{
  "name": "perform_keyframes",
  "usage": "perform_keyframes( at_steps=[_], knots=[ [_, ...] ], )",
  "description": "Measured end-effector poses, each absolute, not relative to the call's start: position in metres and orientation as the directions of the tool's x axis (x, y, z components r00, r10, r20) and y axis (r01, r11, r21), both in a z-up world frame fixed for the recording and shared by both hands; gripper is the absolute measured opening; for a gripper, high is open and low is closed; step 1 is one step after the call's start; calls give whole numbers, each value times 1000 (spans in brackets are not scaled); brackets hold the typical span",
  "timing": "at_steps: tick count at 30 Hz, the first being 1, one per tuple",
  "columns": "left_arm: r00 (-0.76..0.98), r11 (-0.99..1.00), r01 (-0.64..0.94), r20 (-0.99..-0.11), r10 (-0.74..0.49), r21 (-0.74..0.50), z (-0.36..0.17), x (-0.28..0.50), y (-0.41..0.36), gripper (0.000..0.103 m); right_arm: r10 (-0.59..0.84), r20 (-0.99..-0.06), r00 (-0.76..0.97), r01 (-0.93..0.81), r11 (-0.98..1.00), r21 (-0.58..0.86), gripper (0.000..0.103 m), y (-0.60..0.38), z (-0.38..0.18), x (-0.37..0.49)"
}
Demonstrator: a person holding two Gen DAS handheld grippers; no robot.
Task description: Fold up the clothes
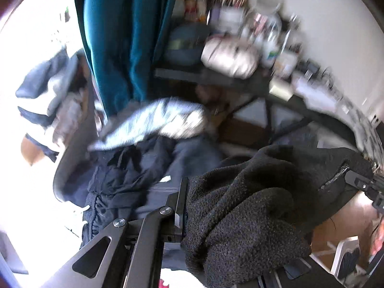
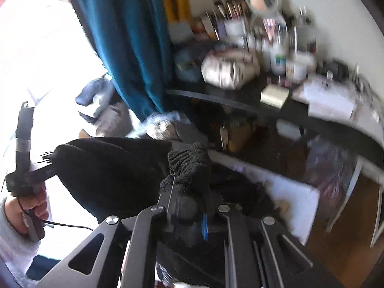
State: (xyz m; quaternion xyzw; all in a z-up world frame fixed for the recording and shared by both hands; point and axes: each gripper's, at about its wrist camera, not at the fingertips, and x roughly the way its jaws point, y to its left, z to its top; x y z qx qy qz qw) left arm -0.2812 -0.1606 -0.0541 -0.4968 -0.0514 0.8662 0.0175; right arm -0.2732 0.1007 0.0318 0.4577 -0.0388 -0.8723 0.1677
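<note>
Both tools clamp the black fleece, near a cluttered dark desk and teal curtain.

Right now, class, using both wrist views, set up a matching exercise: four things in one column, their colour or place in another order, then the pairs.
Things:
1. fleece garment
2. curtain
3. white bundle
4. left gripper

Descriptions:
A. teal, hanging
B. on the dark desk
C. black, held by both grippers
D. gripping the garment's far end

Pairs: 1-C, 2-A, 3-B, 4-D
</note>
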Motion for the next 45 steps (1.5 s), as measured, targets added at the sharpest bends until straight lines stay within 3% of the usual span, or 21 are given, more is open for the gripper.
perform_keyframes(
  at_steps=[6, 9, 10, 11, 12, 13, 14, 20, 27, 34, 39, 45],
  knots=[
    [-291, -973, -142, -932, 214, -179, -157, -322, -204, 11, -192, -911, -365, 53, -981, 185, 14, 29, -80, -316],
    [-161, -953, -134, -943, 292, -272, -190, -327, -217, 22, -122, -935, -332, -60, -987, 150, 22, 25, -103, -316],
    [-147, -951, -119, -942, 303, -287, -192, -325, -222, 37, -98, -938, -333, -95, -986, 137, 39, 28, -101, -313],
    [-166, -954, -116, -941, 294, -277, -183, -319, -228, 58, -73, -941, -332, -123, -985, 119, 66, 30, -99, -310],
    [-186, -957, -114, -940, 285, -268, -174, -313, -234, 68, -52, -942, -331, -151, -983, 107, 79, 36, -93, -304],
    [-205, -960, -110, -939, 276, -258, -165, -307, -239, 78, -34, -943, -331, -181, -979, 98, 99, 42, -87, -298],
    [-224, -963, -107, -937, 267, -249, -156, -301, -245, 78, -24, -941, -337, -201, -975, 96, 103, 47, -81, -293],
    [-360, -978, -102, -910, 206, -180, -92, -267, -284, 78, -19, -871, -490, -265, -949, 169, 103, 62, -25, -243],
    [-478, -974, -127, -849, 224, -185, -28, -220, -332, 78, -136, -735, -664, -136, -945, 297, 103, 44, 41, -150],
    [-545, -971, -143, -804, 238, -191, 13, -174, -408, 78, -120, -724, -679, -128, -952, 278, 103, 1, 73, -97],
    [-581, -994, -39, -808, 102, -98, 15, -171, -510, 78, -173, -715, -677, -22, -967, 255, 103, -113, 75, -107],
    [-559, -999, 19, -829, 14, -30, 9, -178, -656, 78, -270, -722, -638, 132, -961, 243, 103, -351, 44, -141]
  ],
)
